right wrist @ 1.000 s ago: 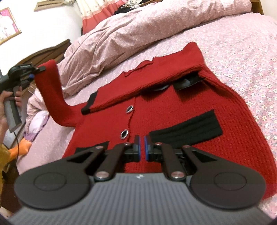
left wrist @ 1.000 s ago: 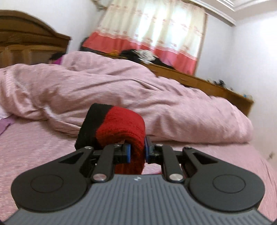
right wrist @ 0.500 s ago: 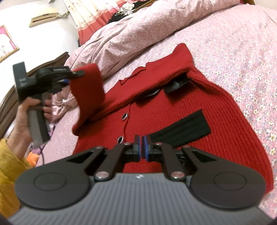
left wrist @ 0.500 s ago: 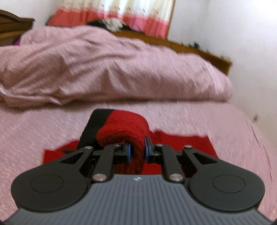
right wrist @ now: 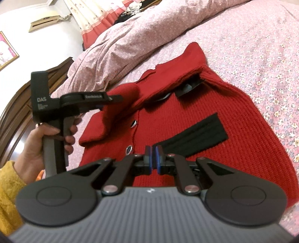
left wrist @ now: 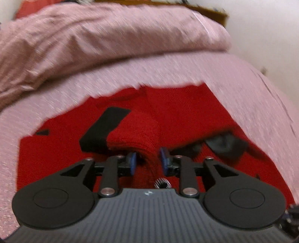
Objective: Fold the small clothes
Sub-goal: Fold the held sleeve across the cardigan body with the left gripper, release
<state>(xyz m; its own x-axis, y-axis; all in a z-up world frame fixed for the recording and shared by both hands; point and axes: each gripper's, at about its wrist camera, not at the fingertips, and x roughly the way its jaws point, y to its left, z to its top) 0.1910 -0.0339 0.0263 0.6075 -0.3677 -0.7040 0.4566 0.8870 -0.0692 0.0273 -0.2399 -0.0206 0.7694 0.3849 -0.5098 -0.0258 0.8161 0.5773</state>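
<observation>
Red cardigan (right wrist: 201, 134) lies flat on bed (right wrist: 261, 43). Left gripper (left wrist: 147, 162), fingers apart w/ sleeve (left wrist: 138, 134) loose between. Right gripper (right wrist: 153, 158) pressed together, empty. Knit looks soft, floppy, light; prob best grabbed at cuff or hem.

Red cardigan (right wrist: 196, 119): ribbed knit, matt, black ribbed trim, glossy buttons (right wrist: 134, 123). Bedspread (right wrist: 261, 46): soft floral cotton. Right gripper (right wrist: 153, 162): matt black plastic, metal rivets. Headboard (right wrist: 16, 104): polished wood.

A home bedroom: bed (right wrist: 261, 46), rumpled duvet (right wrist: 140, 37), curtains (right wrist: 93, 13).
</observation>
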